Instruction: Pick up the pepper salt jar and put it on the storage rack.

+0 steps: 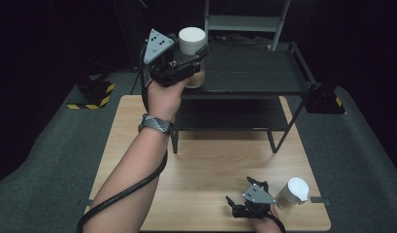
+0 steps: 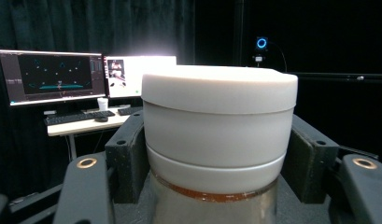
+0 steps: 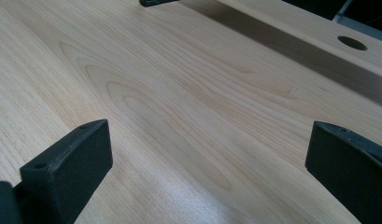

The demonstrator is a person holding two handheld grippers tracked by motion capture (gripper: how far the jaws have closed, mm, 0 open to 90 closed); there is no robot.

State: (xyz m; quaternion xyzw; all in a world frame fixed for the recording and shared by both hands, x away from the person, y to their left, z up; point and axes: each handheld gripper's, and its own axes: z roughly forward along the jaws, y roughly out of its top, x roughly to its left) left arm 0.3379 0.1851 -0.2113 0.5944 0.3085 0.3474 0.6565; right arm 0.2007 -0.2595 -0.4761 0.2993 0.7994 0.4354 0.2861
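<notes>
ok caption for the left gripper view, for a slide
Left hand-held gripper shut on a white-lidded jar, monitors behind.

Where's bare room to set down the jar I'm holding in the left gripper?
The black shelf top right of the held jar is bare to its far rail. The wooden table is free between the shelf legs and the right gripper. The near right corner is crowded by that gripper and a second jar.

High view: overhead, facing forward onto table [image 1: 206, 165]. Gripper views: close, along jaws; right shares table [image 3: 179, 93].
</notes>
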